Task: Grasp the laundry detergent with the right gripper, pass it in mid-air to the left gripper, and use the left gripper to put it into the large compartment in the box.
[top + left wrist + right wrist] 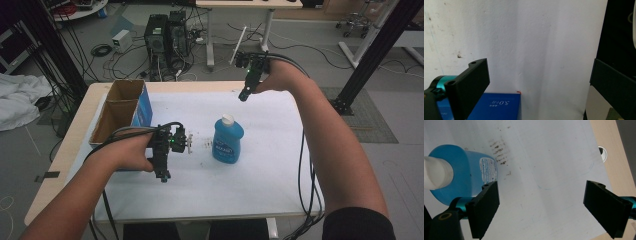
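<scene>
Bottle mid-table, box at its left.

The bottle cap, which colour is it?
White; the cap on the blue bottle shows best in the right gripper view.

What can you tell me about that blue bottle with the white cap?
The see-through blue plastic bottle stands upright near the middle of the white table cover. It has a flat, rounded body, a round white cap that is on, and a blue label on its front; the right gripper view shows a white label with small print too. Nothing grips or touches it. Dark smudges mark the cover just beside it.
</scene>
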Motion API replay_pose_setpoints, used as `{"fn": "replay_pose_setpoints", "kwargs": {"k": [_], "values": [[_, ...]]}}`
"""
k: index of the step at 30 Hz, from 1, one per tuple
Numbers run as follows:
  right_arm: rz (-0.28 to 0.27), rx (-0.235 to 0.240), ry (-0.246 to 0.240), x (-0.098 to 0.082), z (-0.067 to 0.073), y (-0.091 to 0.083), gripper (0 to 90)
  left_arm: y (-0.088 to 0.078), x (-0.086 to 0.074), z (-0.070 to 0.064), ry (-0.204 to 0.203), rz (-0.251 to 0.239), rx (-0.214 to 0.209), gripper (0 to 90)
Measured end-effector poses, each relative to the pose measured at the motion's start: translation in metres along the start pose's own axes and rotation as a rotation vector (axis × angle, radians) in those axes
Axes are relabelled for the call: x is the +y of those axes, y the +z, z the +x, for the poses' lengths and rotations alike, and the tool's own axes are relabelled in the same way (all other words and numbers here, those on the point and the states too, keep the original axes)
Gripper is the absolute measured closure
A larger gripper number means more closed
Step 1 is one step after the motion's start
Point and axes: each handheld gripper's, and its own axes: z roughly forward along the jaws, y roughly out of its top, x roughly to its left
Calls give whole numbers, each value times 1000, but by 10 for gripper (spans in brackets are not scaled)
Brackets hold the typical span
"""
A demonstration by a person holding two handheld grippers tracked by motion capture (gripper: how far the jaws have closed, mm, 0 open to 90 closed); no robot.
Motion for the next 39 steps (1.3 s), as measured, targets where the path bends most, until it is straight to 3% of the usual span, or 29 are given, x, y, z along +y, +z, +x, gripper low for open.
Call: {"fn": "replay_pose_setpoints", "kwargs": {"k": [9,19,21,30,31,34,37,39], "values": [[-22,-25,6,-4,4,-2,126,1,0,-2,9,-13,12,25],[-130,-14,56,-20,5,1,126,1,1,-8,16,-25,15,25],[-200,-2,83,-30,6,4,126,2,1,-9,18,-26,16,25],[-325,22,135,-45,10,14,126,3,1,-10,19,-31,19,25],[-372,15,161,-48,12,16,126,3,1,-10,18,-35,18,25],[-404,2,177,-51,12,17,126,3,0,-10,17,-36,20,25],[-477,11,218,-57,11,16,126,3,-1,-10,18,-35,19,25],[-489,3,218,-59,11,16,126,3,-1,-10,19,-34,20,25]]}}
